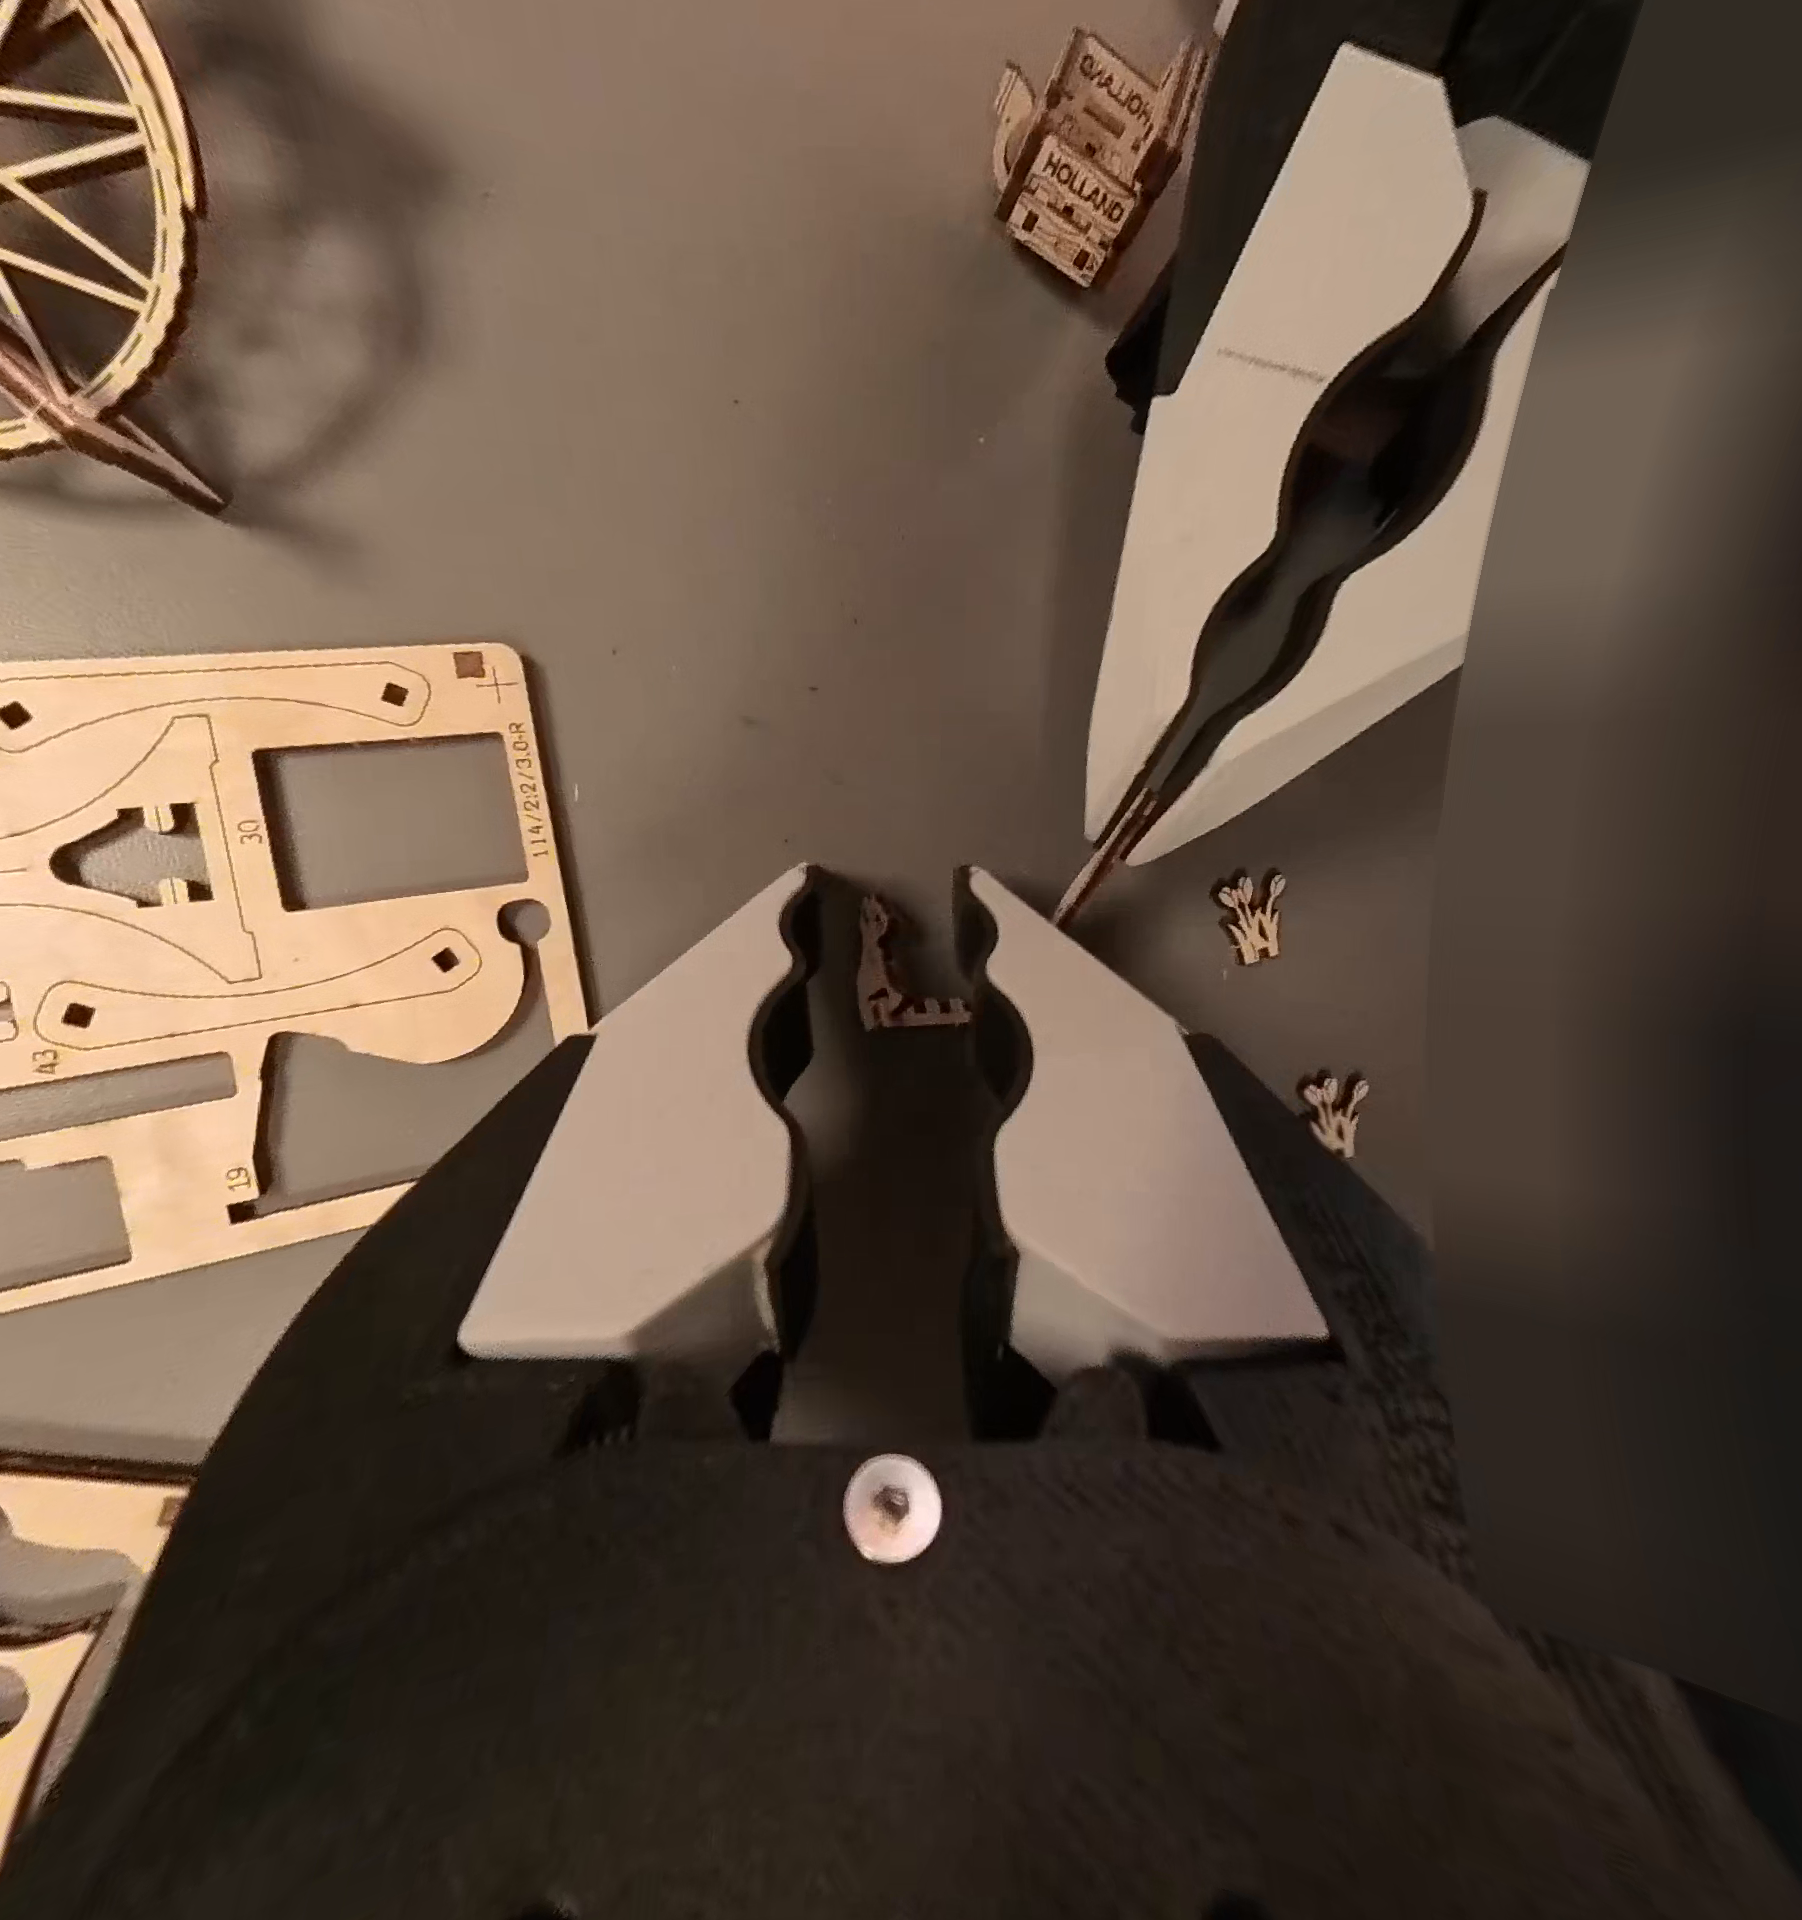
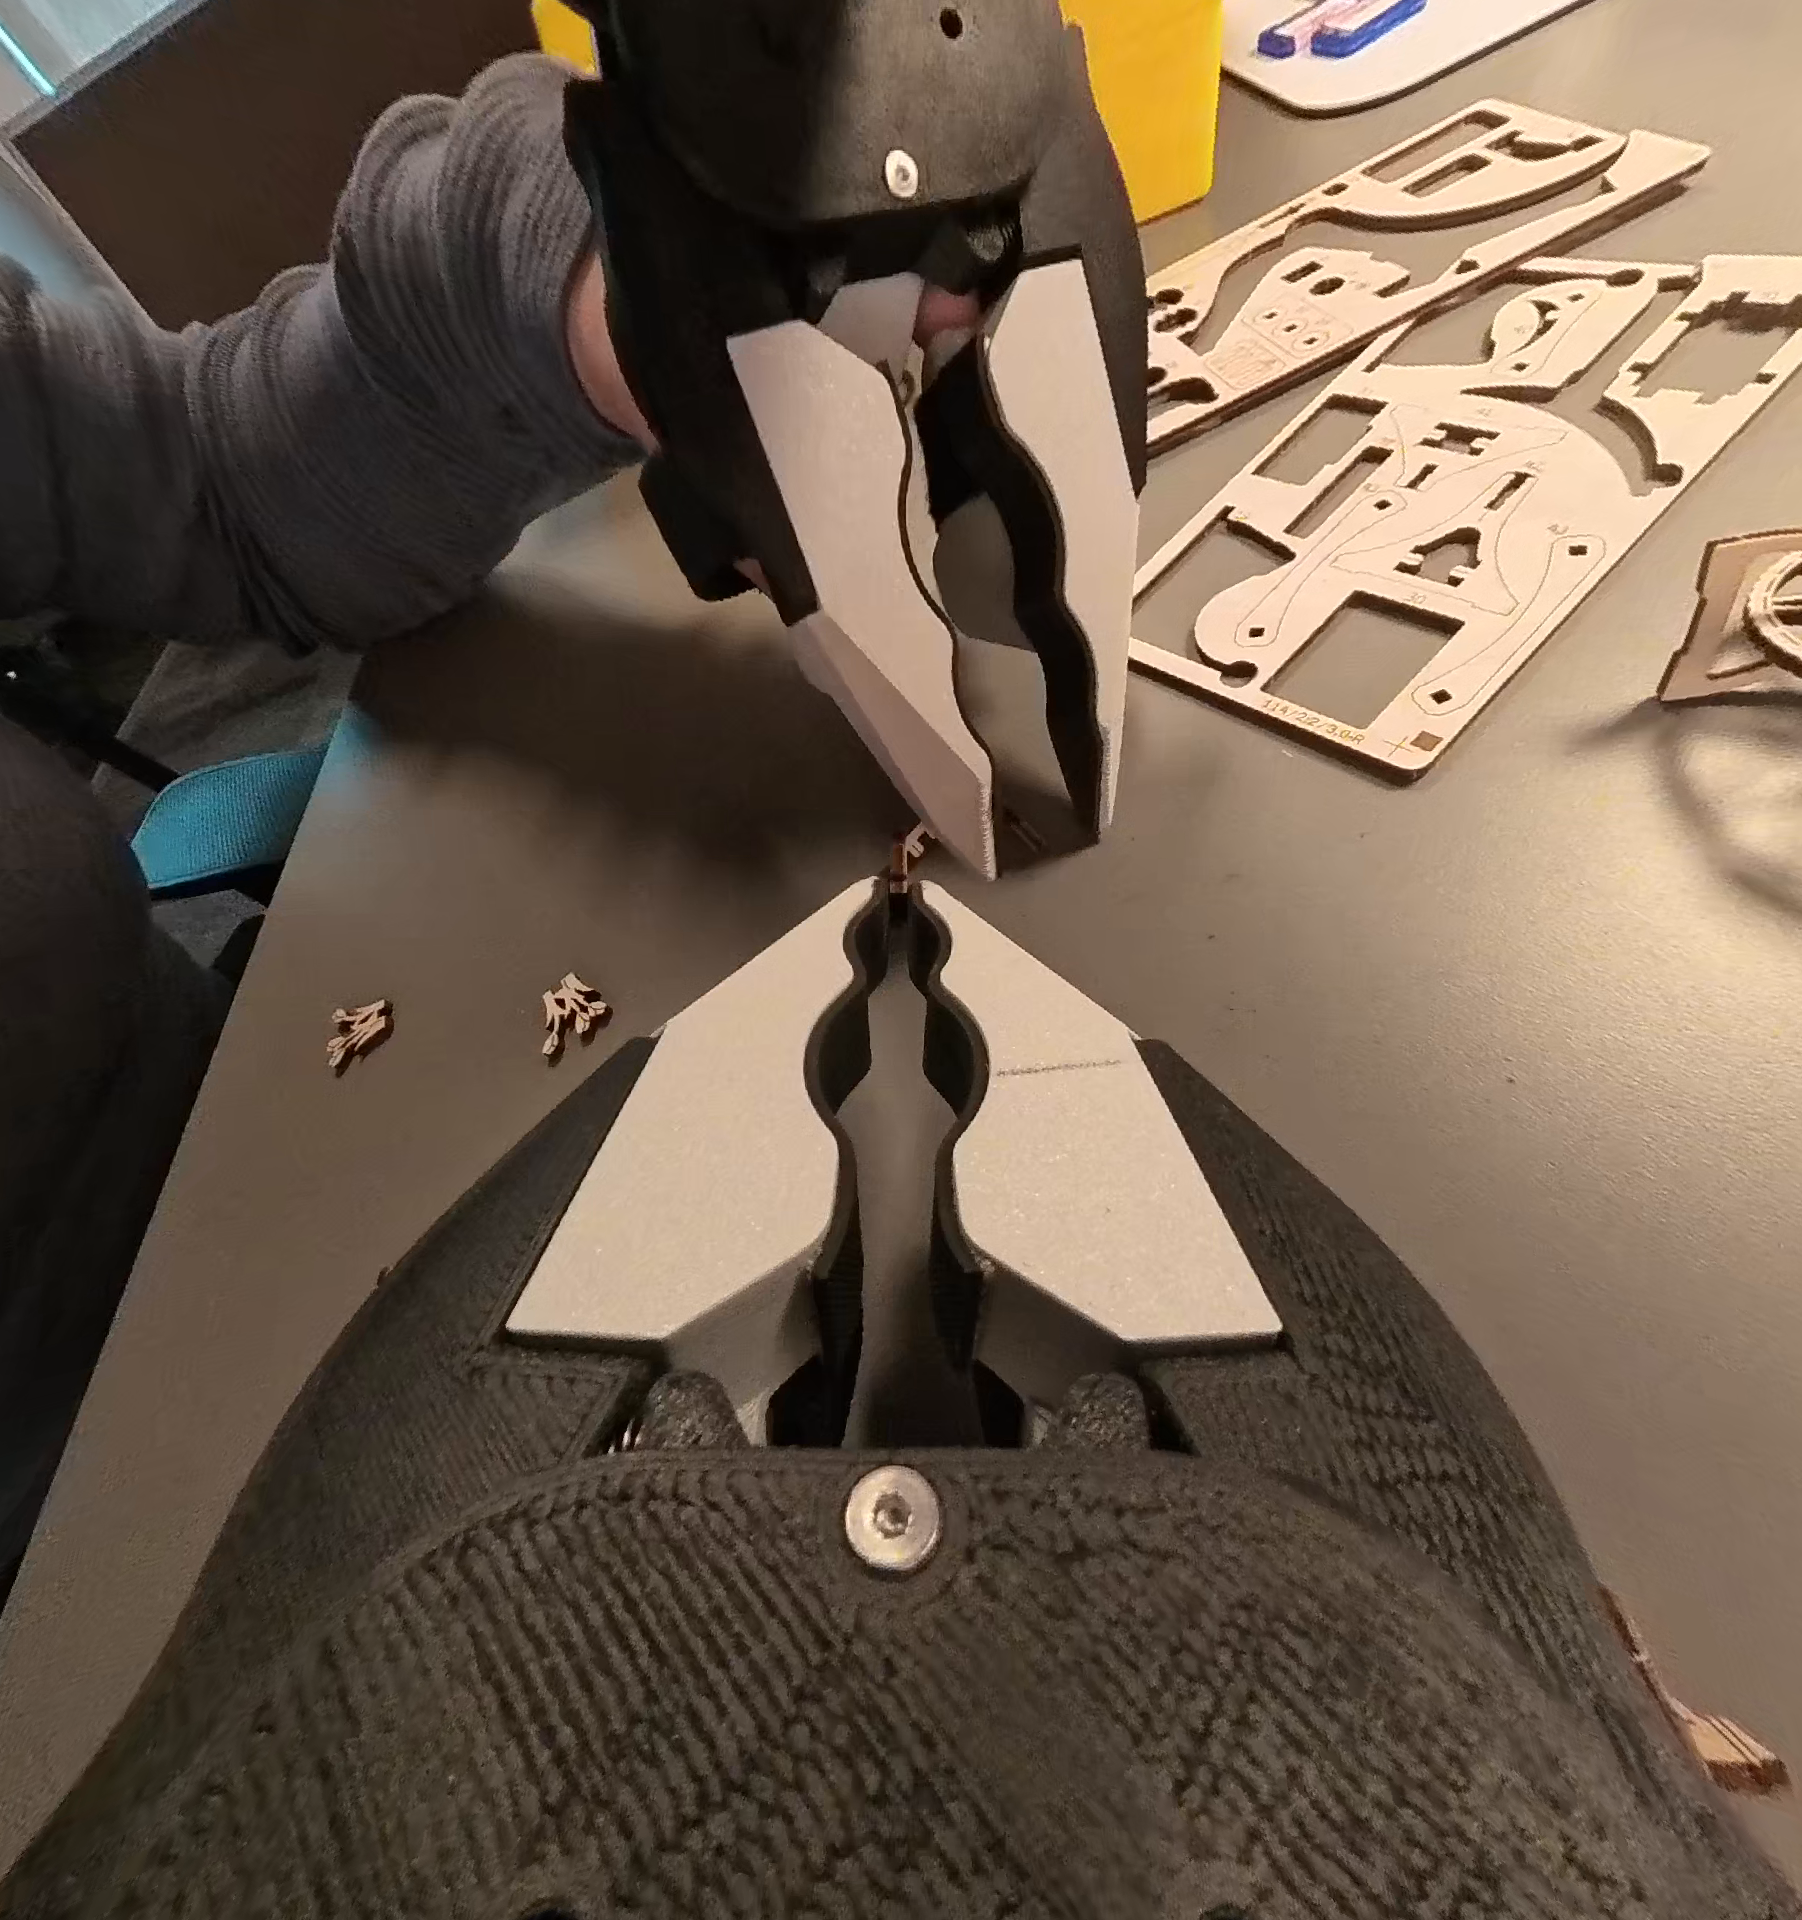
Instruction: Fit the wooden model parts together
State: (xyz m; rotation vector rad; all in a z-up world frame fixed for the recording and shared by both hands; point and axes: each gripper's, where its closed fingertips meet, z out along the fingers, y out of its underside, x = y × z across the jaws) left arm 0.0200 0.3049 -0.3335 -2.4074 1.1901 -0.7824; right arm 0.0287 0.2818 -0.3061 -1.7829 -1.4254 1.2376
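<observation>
My left gripper (image 1: 886, 883) is open, tips down close to the grey table. A small L-shaped wooden piece (image 1: 902, 977) lies on the table between its fingers, touching neither. My right gripper (image 2: 897, 888) is shut on a thin wooden part (image 2: 895, 881) that sticks out of its tips edge-on. In the left wrist view the right gripper (image 1: 1125, 842) comes in from the upper right, and its part (image 1: 1084, 888) points down beside my left gripper's right fingertip. In the right wrist view the left gripper (image 2: 1037, 836) stands open just beyond my right tips.
Two small flower-shaped cut-outs (image 1: 1252, 920) (image 1: 1333, 1112) lie to the right. Punched wooden sheets (image 1: 253, 935) (image 2: 1448, 520) lie to the left. A built spoked wheel (image 1: 45, 260), a small house model (image 1: 1073, 156) and a yellow container (image 2: 1157, 104) stand farther off. A person's sleeve (image 2: 253, 364) reaches in. Both grippers' tips are close together, under 4 cm apart. Between my left fingertips and the built spoked wheel (image 1: 45, 260) there is roughly 12 centimeters.
</observation>
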